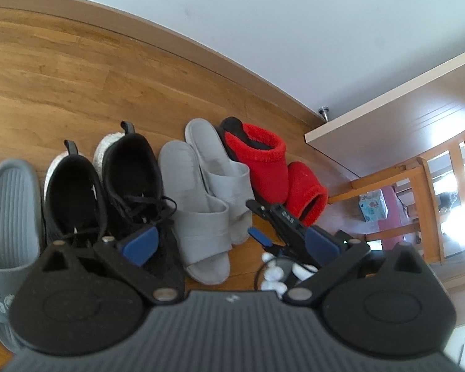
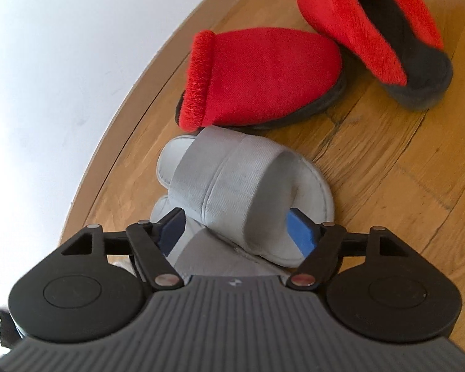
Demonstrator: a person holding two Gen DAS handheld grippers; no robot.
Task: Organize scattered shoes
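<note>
Your left gripper [image 1: 229,241] hangs open over the floor [image 1: 77,71], nothing between the pads. Shoes lined up along the wall: grey slide [image 1: 9,217] at 9 o'clock, black sneakers [image 1: 108,186], grey slippers [image 1: 210,186] dead centre, red slippers [image 1: 263,167] at 2 o'clock. Right gripper [image 1: 263,223] pokes in at 4 o'clock, just beside the grey slippers' toes.
</note>
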